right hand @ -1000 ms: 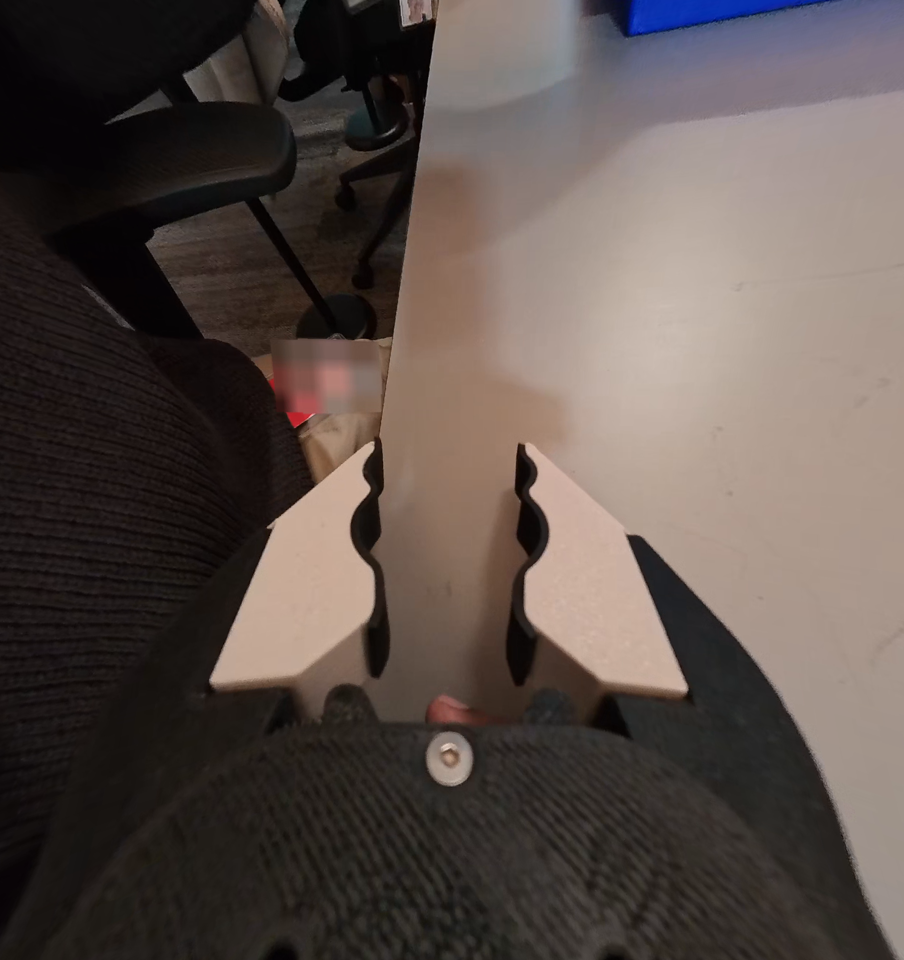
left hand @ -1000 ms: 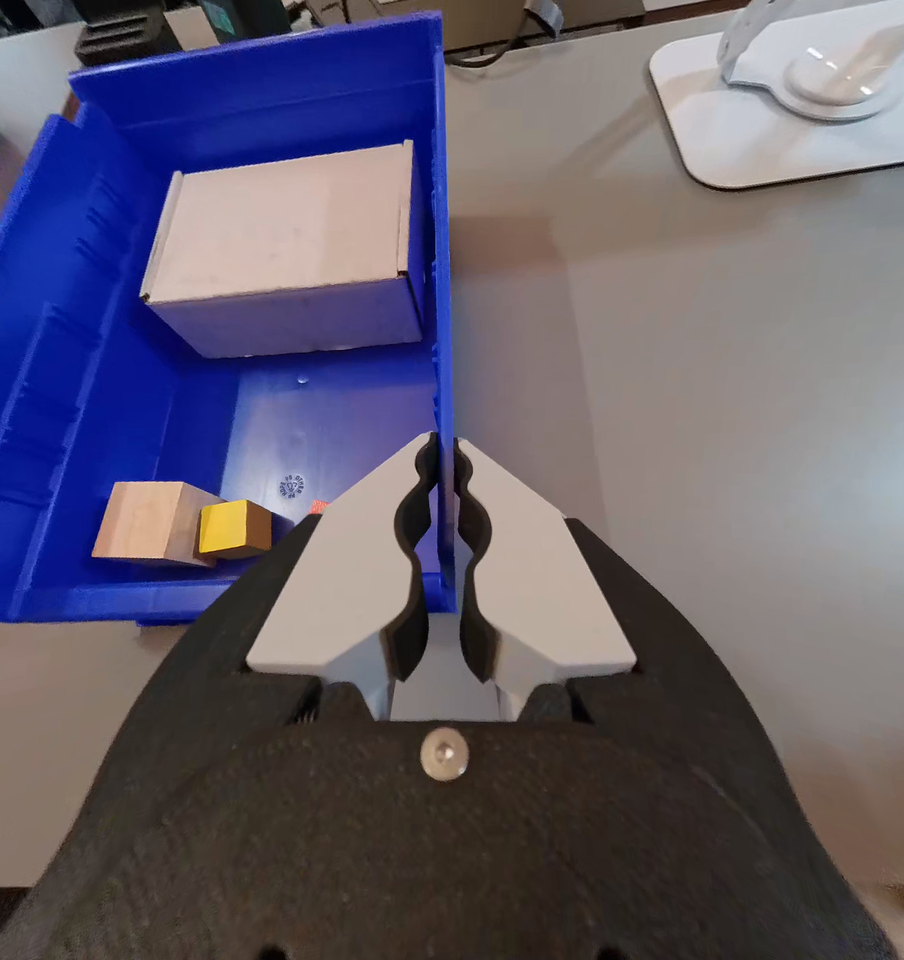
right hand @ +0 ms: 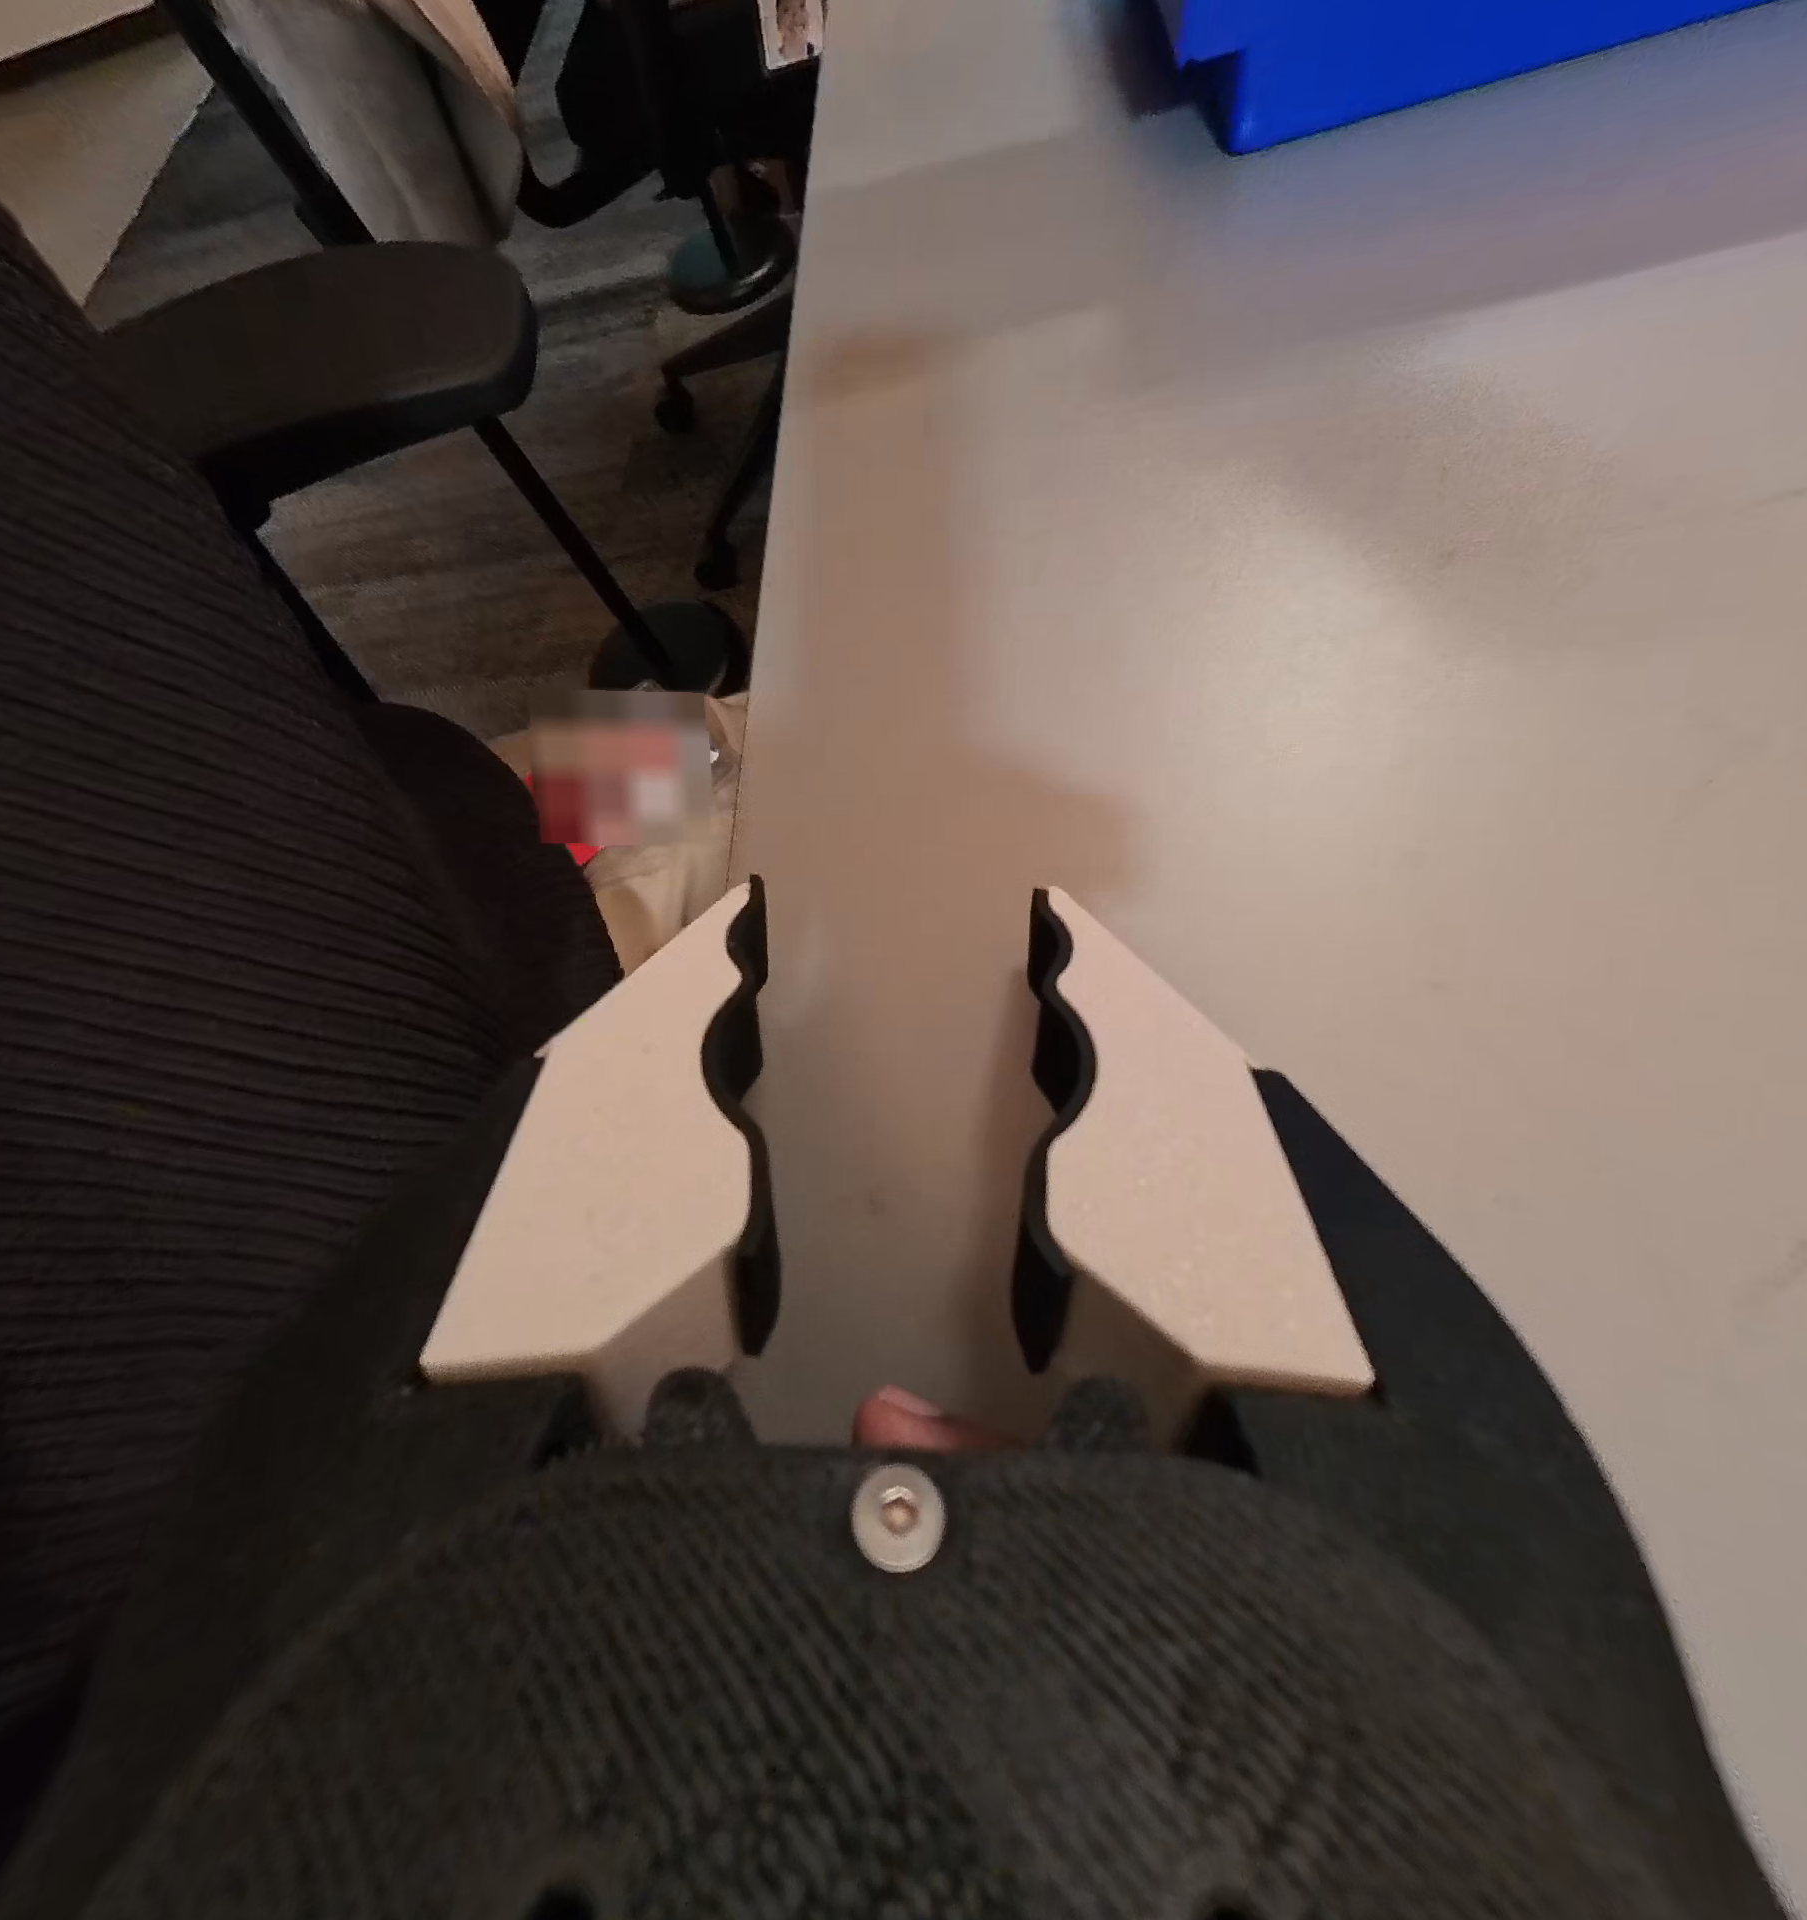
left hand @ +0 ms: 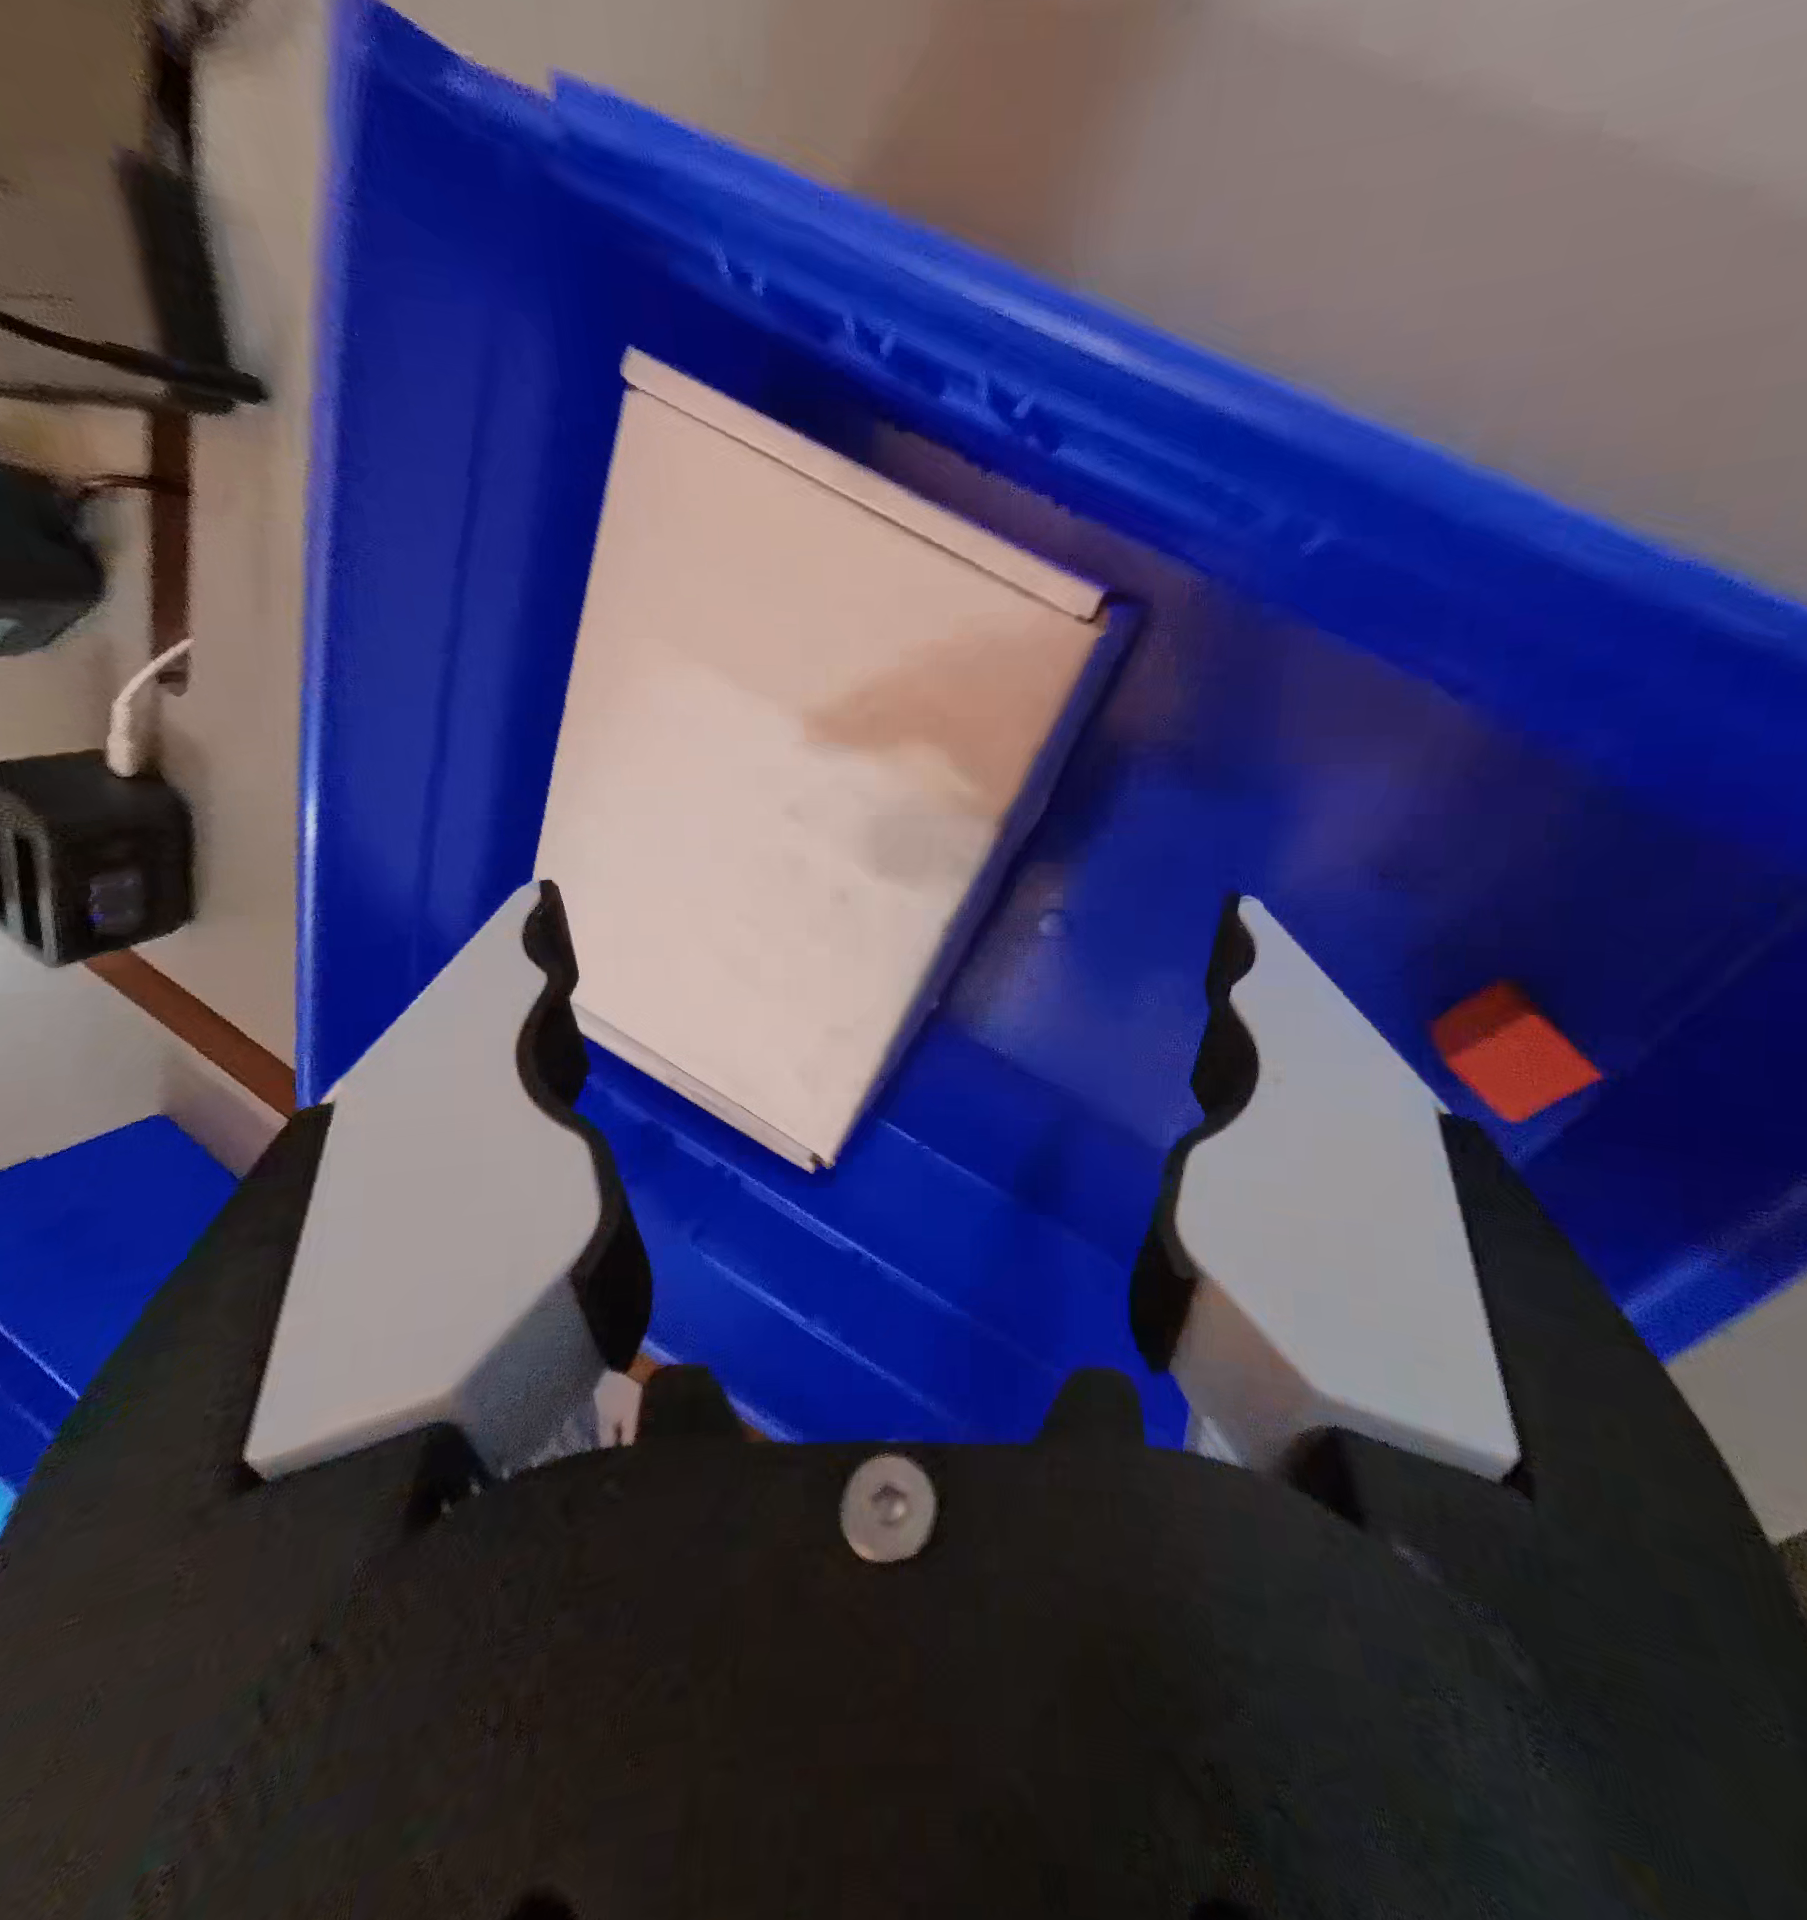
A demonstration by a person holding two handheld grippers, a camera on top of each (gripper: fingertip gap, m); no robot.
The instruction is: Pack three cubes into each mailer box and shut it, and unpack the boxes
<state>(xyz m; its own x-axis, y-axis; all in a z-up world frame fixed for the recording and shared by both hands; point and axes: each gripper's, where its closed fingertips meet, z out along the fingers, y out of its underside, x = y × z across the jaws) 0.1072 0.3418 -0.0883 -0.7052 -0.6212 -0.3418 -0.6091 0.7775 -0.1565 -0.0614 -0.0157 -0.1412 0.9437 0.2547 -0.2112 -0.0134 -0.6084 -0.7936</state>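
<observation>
In the left wrist view a closed white mailer box point(left hand: 805, 769) lies in a blue bin point(left hand: 1398, 582). A red cube point(left hand: 1512, 1049) sits on the bin floor to the right of the box. My left gripper point(left hand: 888, 914) is wide open and empty, hovering over the bin with the box's near end between its fingertips. The view is blurred by motion. In the right wrist view my right gripper point(right hand: 894, 904) is open and empty, low over the grey table point(right hand: 1398, 831) near its left edge. Other cubes are hidden.
A second blue bin point(left hand: 57, 1236) shows at the lower left of the left wrist view, with black devices and cables point(left hand: 68, 862) beyond it. In the right wrist view a blue bin corner point(right hand: 1418, 62) is at the top, and a person's dark sleeve point(right hand: 151, 935) and an office chair point(right hand: 359, 343) lie left of the table. To reach the red cube point(left hand: 1512, 1049) in a straight line is about 8 centimetres for my left fingers, about 30 centimetres for my right.
My left gripper let go of the bin's right wall, opened wide and swung over the bin above the mailer box. The right gripper stayed open and shifted only slightly.
</observation>
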